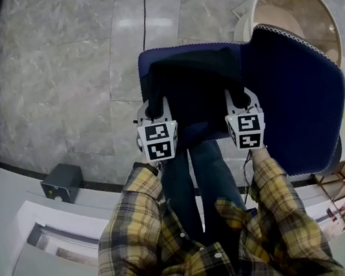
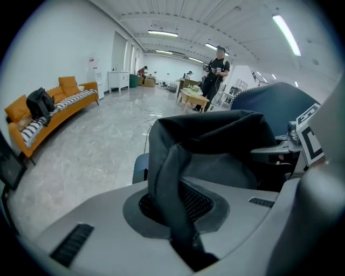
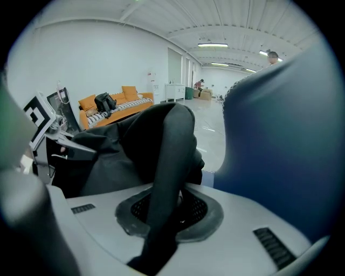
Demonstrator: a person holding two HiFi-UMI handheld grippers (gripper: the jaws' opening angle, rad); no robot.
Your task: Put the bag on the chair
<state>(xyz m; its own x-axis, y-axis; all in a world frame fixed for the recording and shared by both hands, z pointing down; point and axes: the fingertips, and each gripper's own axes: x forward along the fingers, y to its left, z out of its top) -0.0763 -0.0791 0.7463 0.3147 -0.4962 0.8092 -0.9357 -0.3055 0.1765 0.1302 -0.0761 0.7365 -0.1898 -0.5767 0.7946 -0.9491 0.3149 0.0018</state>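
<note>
The person is standing at the front of the chair and holding the bag over its seat, one strap in each tongs. The left tongs are gripping the strap at the bag's left side. The left gripper view is showing that dark band running down into a narrow gap between the jaws and filling it, so the tongs are closing on it rather than standing wide. The right tongs are doing the same on the other strap, which is rising out of an equally narrow gap, with the blue backrest looming just beside it.

Taking both straps at once is keeping the bag level and its mouth upward, so it is going down square instead of tipping. The tongs are sitting at the seat's near edge, with the bag's body reaching away from the person across the cushion. The backrest is standing to the right, which is likely giving the bag a wall to lean on.

From the head view the bag is covering most of the seat, with a blue margin showing along the far and left edges. Whether its base is already bearing on the cushion I cannot tell; the straps are standing upright, not drooping, which suggests the tongs are carrying some of the weight.
</note>
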